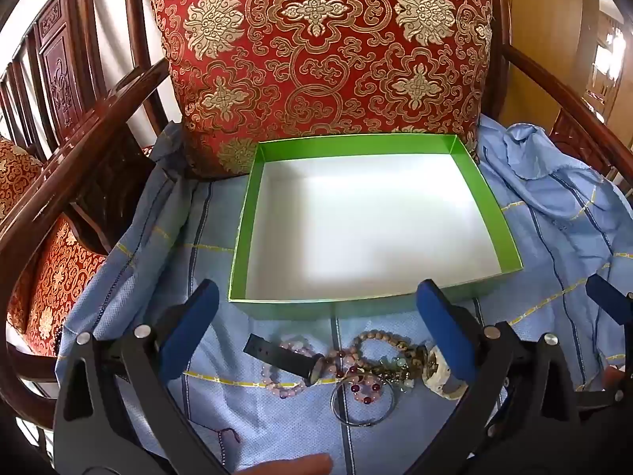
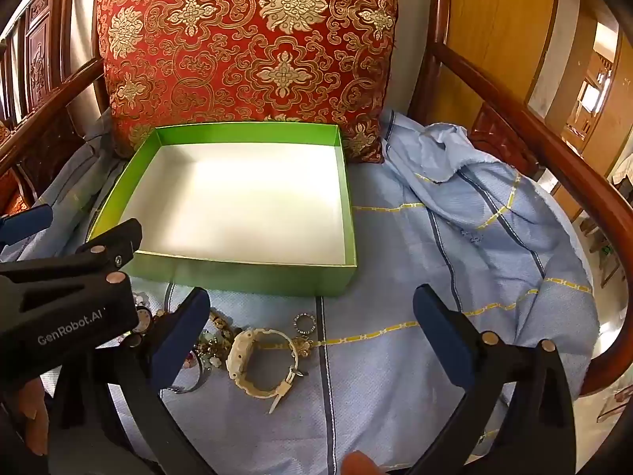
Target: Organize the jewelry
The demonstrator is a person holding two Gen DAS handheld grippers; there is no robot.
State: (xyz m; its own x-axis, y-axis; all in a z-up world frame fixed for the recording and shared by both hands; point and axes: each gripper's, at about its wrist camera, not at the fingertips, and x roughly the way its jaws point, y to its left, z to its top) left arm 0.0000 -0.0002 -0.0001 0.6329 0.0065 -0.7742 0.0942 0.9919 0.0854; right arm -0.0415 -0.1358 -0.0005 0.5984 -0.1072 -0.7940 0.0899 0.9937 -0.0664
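**A:** Jewelry (image 1: 348, 372) lies in a tangled heap on the blue cloth (image 1: 395, 435), just in front of the green box (image 1: 494, 213): from the box's middle, the heap sits at about six o'clock. What is in it?

**B:** A black watch (image 1: 285, 356) at the heap's nine o'clock edge, pink bead bracelets (image 1: 277, 386) under it, a wooden bead strand (image 1: 379, 336) toward twelve, a metal bangle (image 1: 362, 407) at six, and a cream watch (image 2: 257, 360) at three. A small ring (image 2: 304, 322) lies just beyond the cream watch.

**A:** And the box?

**B:** White inside, nothing in it that I can see. It backs against the red brocade cushion (image 1: 316, 59) on a wooden chair (image 1: 79, 118).

**A:** The grippers?

**B:** Both are angled down over the heap, jaws spread wide apart, nothing between them. The left gripper (image 1: 316, 336) frames the black watch and the beads; the right gripper (image 2: 312, 336) frames the cream watch and the ring.

**A:** How would you begin?

**B:** I judge nothing is sorted yet, so take the outliers first. The cream watch lies mostly apart at the three o'clock side; close on its strap where it arches off the cloth. The strands in the middle look interlaced, so lifting one may drag others. Raise slowly, and watch that the pads do not pinch the cloth too.
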